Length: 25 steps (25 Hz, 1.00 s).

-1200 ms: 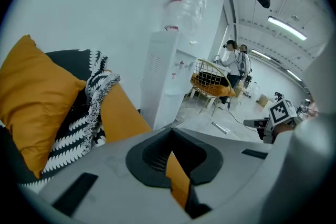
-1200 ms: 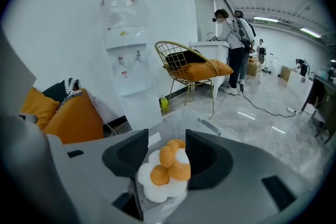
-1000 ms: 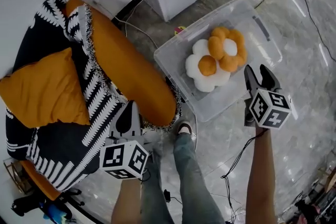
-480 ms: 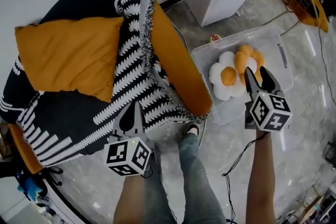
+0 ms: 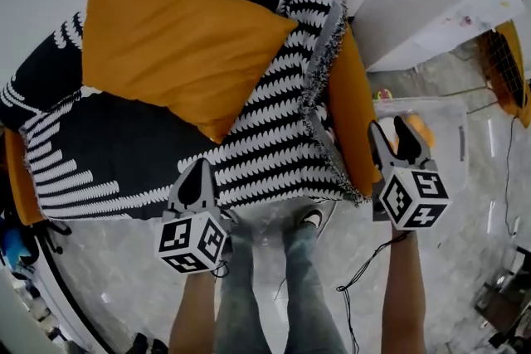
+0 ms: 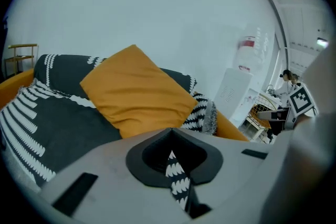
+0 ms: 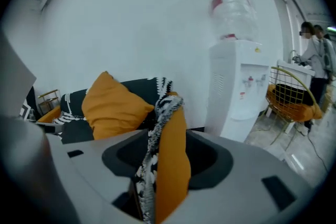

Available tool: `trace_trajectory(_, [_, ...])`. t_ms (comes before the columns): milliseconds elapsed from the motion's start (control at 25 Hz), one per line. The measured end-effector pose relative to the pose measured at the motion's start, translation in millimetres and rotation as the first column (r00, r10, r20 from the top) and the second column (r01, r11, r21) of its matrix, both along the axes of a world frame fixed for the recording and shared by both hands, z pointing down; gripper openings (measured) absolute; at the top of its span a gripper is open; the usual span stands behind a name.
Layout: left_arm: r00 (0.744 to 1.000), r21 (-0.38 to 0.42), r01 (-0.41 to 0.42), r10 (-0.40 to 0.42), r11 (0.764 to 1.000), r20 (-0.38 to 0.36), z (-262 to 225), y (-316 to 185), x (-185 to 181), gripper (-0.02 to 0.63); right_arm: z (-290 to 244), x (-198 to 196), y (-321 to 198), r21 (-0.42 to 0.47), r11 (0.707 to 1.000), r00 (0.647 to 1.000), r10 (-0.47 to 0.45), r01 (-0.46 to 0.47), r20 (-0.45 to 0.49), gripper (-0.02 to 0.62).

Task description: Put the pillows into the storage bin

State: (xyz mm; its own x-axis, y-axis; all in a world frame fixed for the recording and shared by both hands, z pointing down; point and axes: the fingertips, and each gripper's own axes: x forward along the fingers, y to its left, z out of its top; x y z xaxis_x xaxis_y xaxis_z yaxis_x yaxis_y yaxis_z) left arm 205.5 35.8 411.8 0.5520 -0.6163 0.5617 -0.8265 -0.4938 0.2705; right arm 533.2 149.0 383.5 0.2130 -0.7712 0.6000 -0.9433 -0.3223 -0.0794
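Swung away from the storage bin (image 5: pixel 452 137): your forearms (image 5: pixel 403 294), parallel. Left gripper (image 5: pixel 199 164), jaws closed, below the orange pillow (image 5: pixel 178 41). Right gripper (image 5: pixel 390 128), jaws apart, lower right of it.

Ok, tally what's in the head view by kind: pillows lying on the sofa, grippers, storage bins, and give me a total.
Orange pillow: 1
Grippers: 2 (left gripper, right gripper)
Storage bin: 1
Total: 4

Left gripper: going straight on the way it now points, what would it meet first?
Probably the black-and-white patterned throw draped over the sofa seat, just ahead of the left gripper; the orange pillow lies further back. Depth is uncertain.
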Motion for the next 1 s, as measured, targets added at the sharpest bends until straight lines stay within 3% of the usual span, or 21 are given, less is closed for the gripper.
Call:
trace_trajectory(240, [0.989,-0.036,0.142,-0.144,0.989,-0.046,4,-16,-77,0.011,0,-92,-65,-0.047,0.983,0.984,-0.176,0.176,-0.010,0.225])
trace_trajectory(440, [0.964,-0.045,0.253,-0.256,0.966,-0.067,26,-21,-128,0.011,23,-161,-114,-0.067,0.940,0.941,-0.338,0.336,-0.031,0.225])
trace_trajectory(800, [0.943,-0.068,0.319,-0.324,0.945,-0.077,42,-44,-183,0.011,43,-253,-190,-0.138,0.835,0.839,-0.542,0.532,-0.047,0.225])
trace_trajectory(1000, [0.927,-0.074,0.362,-0.367,0.929,-0.077,49,-58,-208,0.011,58,-285,-230,-0.241,0.739,0.731,-0.668,0.629,-0.140,0.225])
